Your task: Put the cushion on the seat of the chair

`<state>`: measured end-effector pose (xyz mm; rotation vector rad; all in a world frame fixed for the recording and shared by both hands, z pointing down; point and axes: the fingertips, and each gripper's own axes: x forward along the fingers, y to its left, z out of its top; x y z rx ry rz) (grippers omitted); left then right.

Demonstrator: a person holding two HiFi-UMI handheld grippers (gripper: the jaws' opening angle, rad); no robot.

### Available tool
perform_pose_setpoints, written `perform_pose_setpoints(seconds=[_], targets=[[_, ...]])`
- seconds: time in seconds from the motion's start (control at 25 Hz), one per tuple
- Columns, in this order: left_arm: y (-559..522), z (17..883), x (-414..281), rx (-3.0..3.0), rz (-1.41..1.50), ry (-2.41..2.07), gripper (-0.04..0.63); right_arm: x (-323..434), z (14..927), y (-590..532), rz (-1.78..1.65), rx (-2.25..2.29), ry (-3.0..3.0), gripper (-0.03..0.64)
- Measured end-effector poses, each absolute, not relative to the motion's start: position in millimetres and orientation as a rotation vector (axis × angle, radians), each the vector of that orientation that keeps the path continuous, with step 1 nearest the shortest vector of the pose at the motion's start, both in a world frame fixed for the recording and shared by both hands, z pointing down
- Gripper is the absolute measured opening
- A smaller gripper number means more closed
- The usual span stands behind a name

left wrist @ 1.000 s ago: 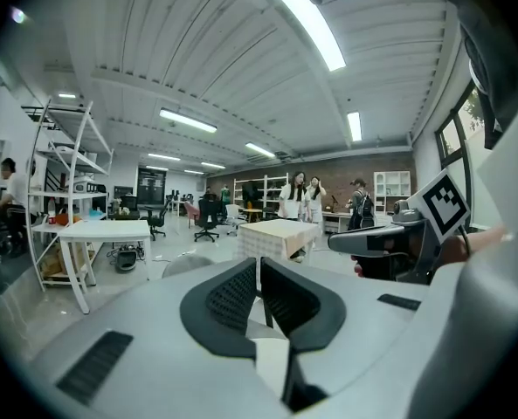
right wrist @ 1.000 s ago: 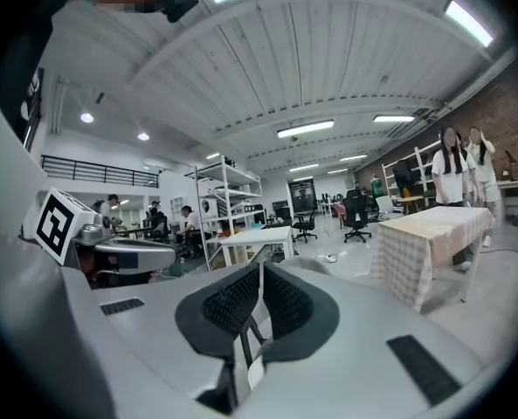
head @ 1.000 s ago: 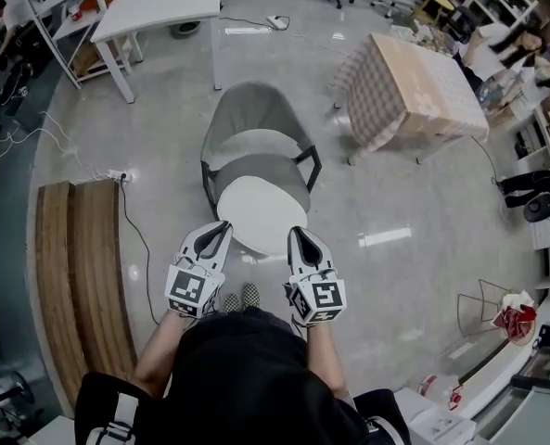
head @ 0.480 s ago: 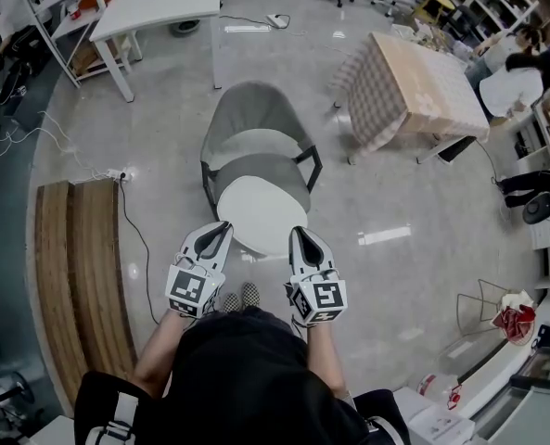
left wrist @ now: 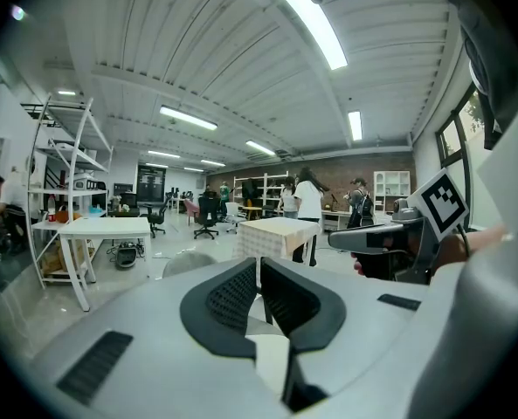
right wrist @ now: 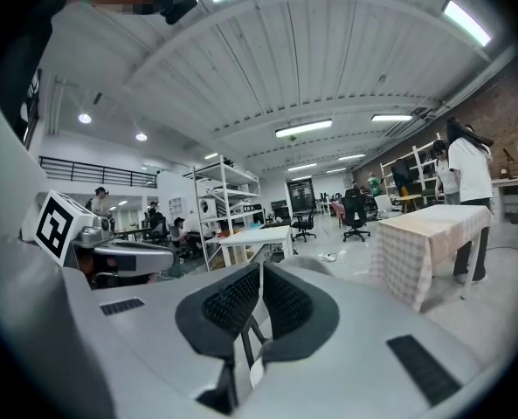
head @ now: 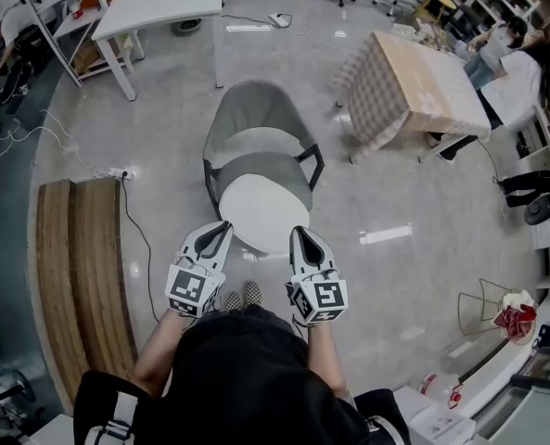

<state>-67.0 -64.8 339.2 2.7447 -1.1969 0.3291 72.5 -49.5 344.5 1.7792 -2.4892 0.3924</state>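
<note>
A round white cushion (head: pixel 263 213) lies on the front part of the grey chair (head: pixel 253 109), over its darker seat (head: pixel 267 171). My left gripper (head: pixel 223 228) and right gripper (head: pixel 298 234) hover side by side at the cushion's near rim, both pointing toward the chair. In each gripper view the ribbed pads meet with nothing between them. Below the left jaws a patch of the white cushion (left wrist: pixel 272 356) shows. A smaller patch of the cushion (right wrist: pixel 257 372) shows under the right jaws. Whether the tips touch the rim I cannot tell.
A table with a checked cloth (head: pixel 414 91) stands right of the chair and a white table (head: pixel 159 7) at the back left. A wooden bench (head: pixel 75 276) runs along my left, with a cable (head: pixel 140 239) on the floor. People sit at the far right.
Both grippers and the cushion stay where they were. Only the people at the far right have shifted.
</note>
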Motion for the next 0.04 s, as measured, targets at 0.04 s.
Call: perform_pose_setpoints(seconds=[0.04], targets=[[-63.5,338.9,-66.6,2.747,0.326,-1.194,0.031,72.4,343.9,-48.5,0.392,1.779,-2.490,0.038]])
